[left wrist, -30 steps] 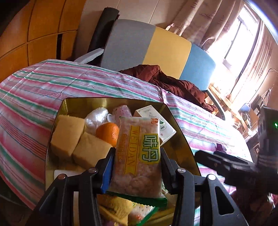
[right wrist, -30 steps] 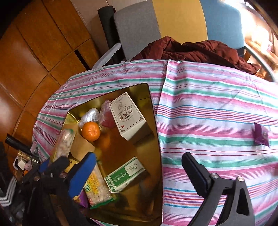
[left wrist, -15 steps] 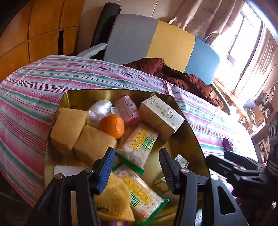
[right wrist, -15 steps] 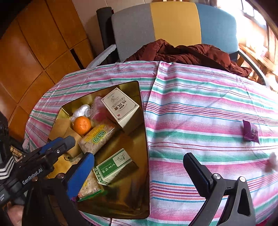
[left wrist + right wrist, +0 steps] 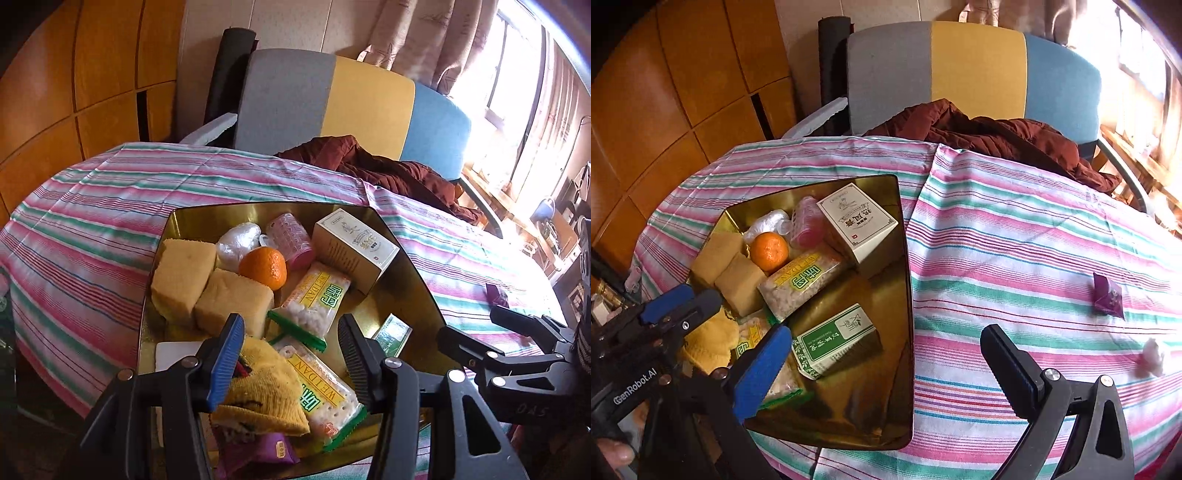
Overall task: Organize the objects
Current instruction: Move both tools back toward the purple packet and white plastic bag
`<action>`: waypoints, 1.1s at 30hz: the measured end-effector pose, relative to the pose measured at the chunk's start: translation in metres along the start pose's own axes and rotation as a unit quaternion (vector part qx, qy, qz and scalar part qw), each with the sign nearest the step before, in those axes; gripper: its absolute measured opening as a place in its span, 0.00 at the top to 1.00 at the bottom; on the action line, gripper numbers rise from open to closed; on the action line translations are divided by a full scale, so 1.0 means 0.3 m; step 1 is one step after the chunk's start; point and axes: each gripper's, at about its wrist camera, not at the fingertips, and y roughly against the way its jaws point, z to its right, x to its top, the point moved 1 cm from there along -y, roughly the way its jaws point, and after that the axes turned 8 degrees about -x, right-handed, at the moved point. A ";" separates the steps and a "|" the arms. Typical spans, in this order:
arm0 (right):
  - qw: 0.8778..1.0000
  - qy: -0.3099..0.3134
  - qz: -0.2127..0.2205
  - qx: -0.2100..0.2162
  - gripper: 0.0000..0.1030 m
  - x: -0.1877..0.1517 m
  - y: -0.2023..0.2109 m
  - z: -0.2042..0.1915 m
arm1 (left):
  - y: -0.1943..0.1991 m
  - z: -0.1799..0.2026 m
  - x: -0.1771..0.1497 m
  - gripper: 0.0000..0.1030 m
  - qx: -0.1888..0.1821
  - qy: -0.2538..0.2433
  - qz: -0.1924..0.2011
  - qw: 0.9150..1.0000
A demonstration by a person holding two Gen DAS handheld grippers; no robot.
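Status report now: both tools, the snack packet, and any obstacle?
Left tool open, empty, above gold tray. Right tool open, empty. WEIDAN snack packet lies in tray, against orange. Purple sachet on tablecloth; nothing blocks it.

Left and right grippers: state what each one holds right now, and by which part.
Nothing is held. The left gripper is open above the gold tray, its jaws apart over the snack packets. The right gripper is open too, with nothing between its jaws.
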 end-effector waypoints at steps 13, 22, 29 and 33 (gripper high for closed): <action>1.000 -0.002 0.013 -0.028 0.00 -0.020 0.024 0.049 | 0.029 0.065 -0.017 0.48 0.000 -0.039 0.007 0.999; 0.998 -0.041 -0.002 -0.050 0.00 -0.042 0.012 0.199 | 0.012 0.151 -0.032 0.48 -0.020 -0.075 -0.010 0.997; 0.990 -0.118 -0.028 -0.076 0.00 -0.067 0.003 0.425 | -0.013 0.219 -0.043 0.48 -0.039 -0.096 -0.022 0.994; 0.982 -0.155 -0.048 -0.098 0.00 -0.087 0.004 0.577 | -0.022 0.243 -0.047 0.48 -0.045 -0.105 -0.027 0.993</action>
